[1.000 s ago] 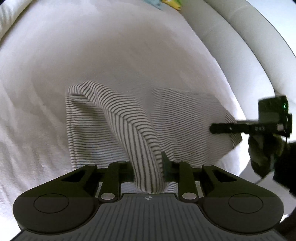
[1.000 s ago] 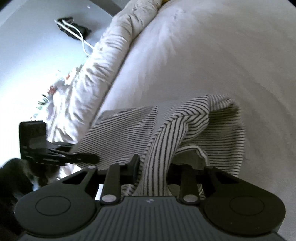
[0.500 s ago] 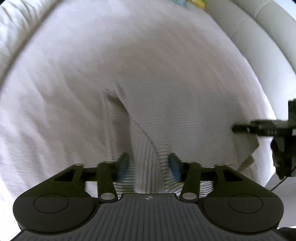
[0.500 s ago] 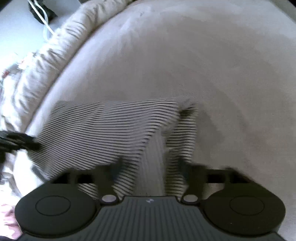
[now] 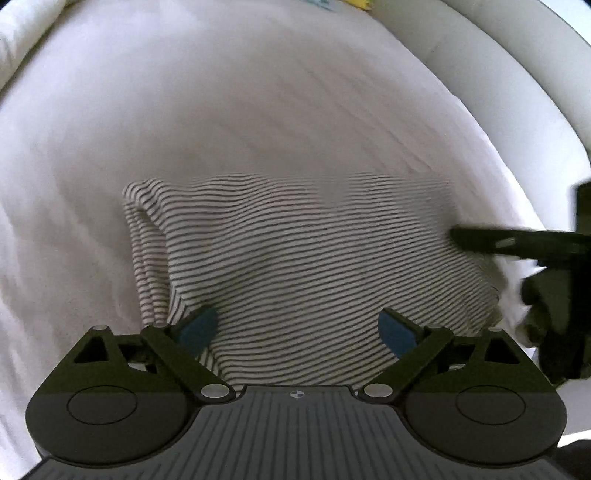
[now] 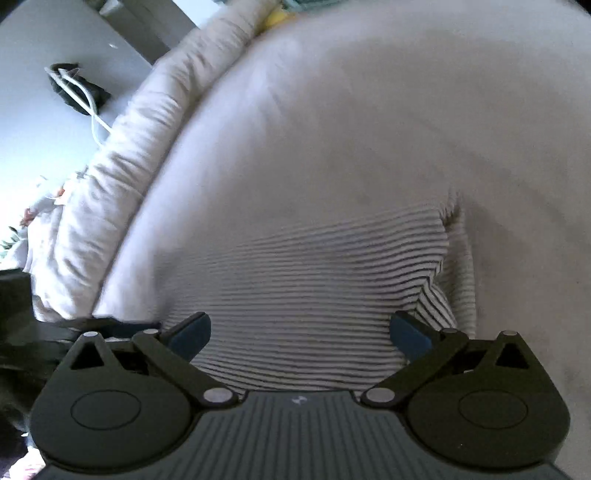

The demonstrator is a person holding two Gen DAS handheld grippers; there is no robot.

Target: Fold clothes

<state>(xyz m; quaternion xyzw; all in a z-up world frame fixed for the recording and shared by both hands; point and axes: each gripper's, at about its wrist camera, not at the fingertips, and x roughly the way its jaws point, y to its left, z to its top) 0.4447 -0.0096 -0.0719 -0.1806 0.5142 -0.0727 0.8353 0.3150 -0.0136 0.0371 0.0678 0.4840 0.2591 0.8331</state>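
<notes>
A white garment with thin dark stripes (image 5: 295,258) lies folded flat on the white bed sheet (image 5: 258,110). A folded edge runs down its left side in the left wrist view. My left gripper (image 5: 297,330) hovers just above the garment's near edge, open, blue pads wide apart, nothing between them. The same striped garment (image 6: 314,280) fills the right wrist view, with a loose flap at its right side. My right gripper (image 6: 299,332) is open over its near edge. The right gripper (image 5: 517,243) also shows at the right of the left wrist view.
A padded white bed frame (image 5: 498,74) curves along the right in the left wrist view. A bunched duvet (image 6: 129,155) lies along the bed's left edge in the right wrist view, with floor, a dark item and white cable (image 6: 77,88) beyond. Colourful items (image 5: 343,3) sit at the far end.
Both grippers were shut on raised folds of the striped garment; they have let go and opened wide. The garment now lies flat on the bed.
</notes>
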